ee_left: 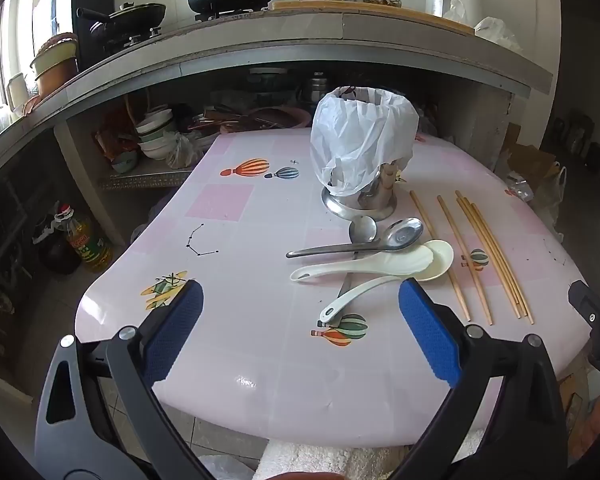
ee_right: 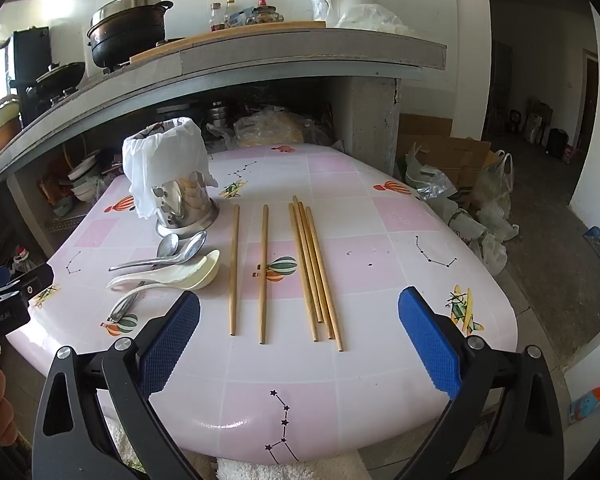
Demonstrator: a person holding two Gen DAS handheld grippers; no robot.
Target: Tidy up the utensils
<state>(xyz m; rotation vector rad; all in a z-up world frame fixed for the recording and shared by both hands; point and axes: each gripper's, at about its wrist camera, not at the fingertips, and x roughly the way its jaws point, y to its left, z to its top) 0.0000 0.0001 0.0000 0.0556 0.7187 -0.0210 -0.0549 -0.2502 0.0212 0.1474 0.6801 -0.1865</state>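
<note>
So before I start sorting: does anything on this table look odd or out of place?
Yes: the steel utensil holder has a white plastic bag draped over its top, covering the opening. The spoons lie criss-crossed in a heap beside its base, while the chopsticks lie loose on the table.

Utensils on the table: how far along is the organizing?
Nothing looks done: six chopsticks, two metal spoons and two white spoons all lie on the table beside the bag-lined metal holder. Nothing in hand: left tool and right tool are open and empty. Everything is left to do.
</note>
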